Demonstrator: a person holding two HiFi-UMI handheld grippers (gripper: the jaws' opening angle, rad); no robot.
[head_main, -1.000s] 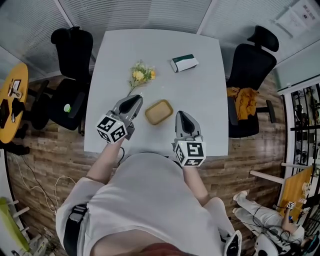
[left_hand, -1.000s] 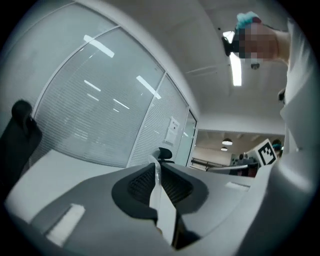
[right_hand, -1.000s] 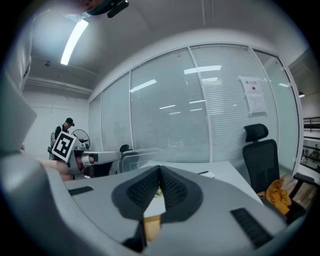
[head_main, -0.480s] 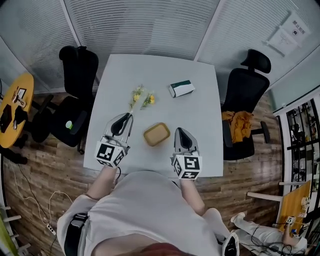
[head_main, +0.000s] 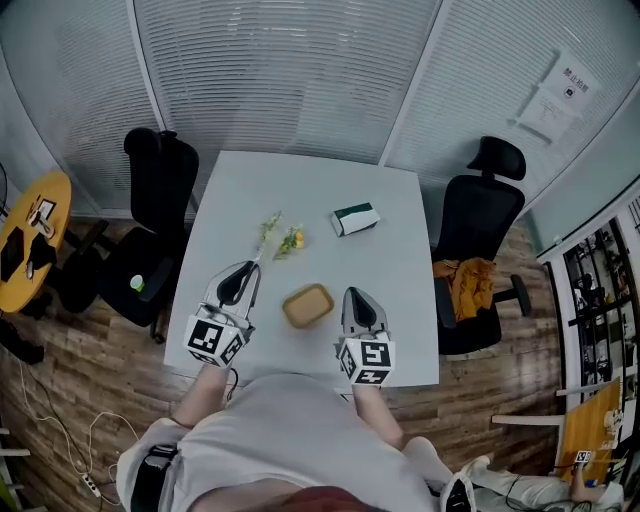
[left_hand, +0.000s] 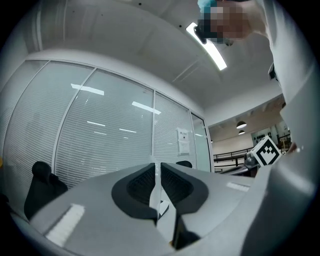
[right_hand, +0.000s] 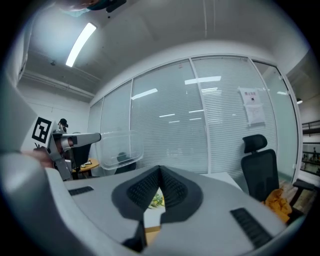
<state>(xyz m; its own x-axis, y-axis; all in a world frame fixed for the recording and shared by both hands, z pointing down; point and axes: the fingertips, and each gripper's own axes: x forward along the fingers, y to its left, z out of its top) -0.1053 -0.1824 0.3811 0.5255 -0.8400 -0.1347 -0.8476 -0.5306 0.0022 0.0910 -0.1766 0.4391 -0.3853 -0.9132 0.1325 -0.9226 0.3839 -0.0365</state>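
Note:
My left gripper (head_main: 243, 271) hovers over the near left part of the white table (head_main: 390, 260). It is shut on a thin clear plastic lid (right_hand: 117, 147), whose edge (left_hand: 156, 192) shows between the closed jaws (left_hand: 157, 172). The right gripper view shows the left gripper (right_hand: 97, 136) at the left, holding that lid up in the air. A shallow tan tray (head_main: 307, 305) lies on the table between my two grippers. Just right of the tray, my right gripper (head_main: 355, 297) is shut with nothing between its jaws (right_hand: 160, 172).
A bunch of yellow flowers (head_main: 280, 238) and a green and white box (head_main: 355, 219) lie further back on the table. Black office chairs stand at the left (head_main: 160, 185) and the right (head_main: 480, 215). Glass walls with blinds enclose the room.
The head view has pulled back and up, so the table looks smaller. Both grippers stay near the tray, and the clear lid now sits higher and further left in the right gripper view.

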